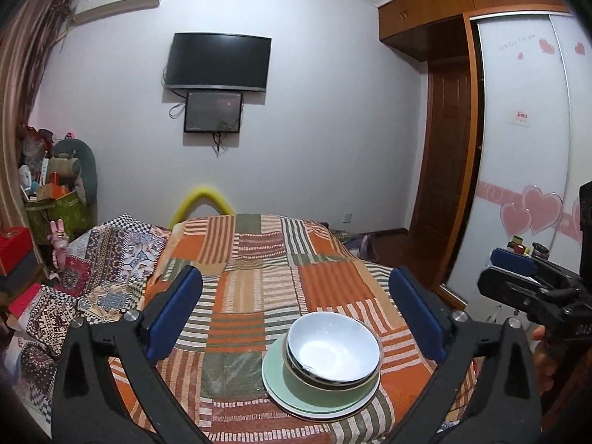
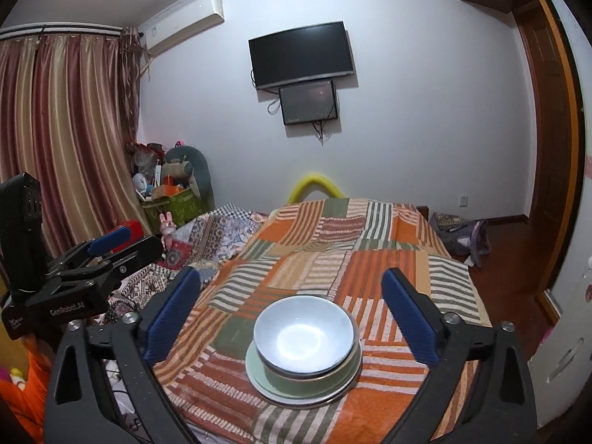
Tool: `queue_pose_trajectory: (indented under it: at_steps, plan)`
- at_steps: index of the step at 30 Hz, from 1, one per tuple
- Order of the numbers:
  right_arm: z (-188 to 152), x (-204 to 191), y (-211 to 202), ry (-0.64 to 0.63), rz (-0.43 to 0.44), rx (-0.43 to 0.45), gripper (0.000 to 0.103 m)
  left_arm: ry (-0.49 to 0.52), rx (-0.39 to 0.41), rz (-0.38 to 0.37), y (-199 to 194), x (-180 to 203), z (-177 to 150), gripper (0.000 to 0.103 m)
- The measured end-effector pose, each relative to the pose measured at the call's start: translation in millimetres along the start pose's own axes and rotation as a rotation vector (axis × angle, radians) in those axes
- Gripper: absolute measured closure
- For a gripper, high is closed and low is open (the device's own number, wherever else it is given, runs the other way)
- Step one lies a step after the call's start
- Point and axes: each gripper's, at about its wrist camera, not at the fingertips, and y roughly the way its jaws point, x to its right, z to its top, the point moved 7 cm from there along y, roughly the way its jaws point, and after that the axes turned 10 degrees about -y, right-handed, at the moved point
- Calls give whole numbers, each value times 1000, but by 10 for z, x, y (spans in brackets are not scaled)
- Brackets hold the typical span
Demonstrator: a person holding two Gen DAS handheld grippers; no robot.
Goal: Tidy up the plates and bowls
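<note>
Stack of dishes: white bowl (image 1: 334, 346), round, glossy, deep, topmost; nested in a green bowl (image 1: 325, 383) with a dark rim band; both seated on a pale green plate (image 1: 275, 377), flat and round, itself lying on a white plate (image 1: 318, 412) showing only as a thin edge beneath. Whole stack at 6 o'clock in both wrist views, resting on the bed, near its front edge.

Bed cover (image 1: 259, 277): woven patchwork cloth, rectangular panels of orange, green and cream stripes, matte. Second patterned cloth (image 1: 111, 251) at 9 o'clock, small geometric print.

Left gripper (image 1: 296, 318): black rigid frame, blue padded fingers (image 1: 174, 310), flat and oblong. Jaws spread wide, released, grasping nothing; stack between and below the pads, apart from both.

Right gripper (image 2: 292, 314): same build, blue fingers (image 2: 410, 322). Jaws spread wide, released, empty; stack lying between the pads, touching neither.

Background: black flat television (image 1: 218, 61) on a white wall at 12 o'clock, smaller dark panel (image 1: 214, 111) just below; striped curtain (image 2: 63, 137) at 9 o'clock in the right view; wooden wardrobe (image 1: 444, 7) at 2 o'clock in the left view.
</note>
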Motion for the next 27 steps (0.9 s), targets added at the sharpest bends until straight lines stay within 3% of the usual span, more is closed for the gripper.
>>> queue_pose_trajectory:
  at_steps: [27]
  plan:
    - [-26,-120,-56,-34,-7,22,0,-5,19,13,-116,1,-24,0]
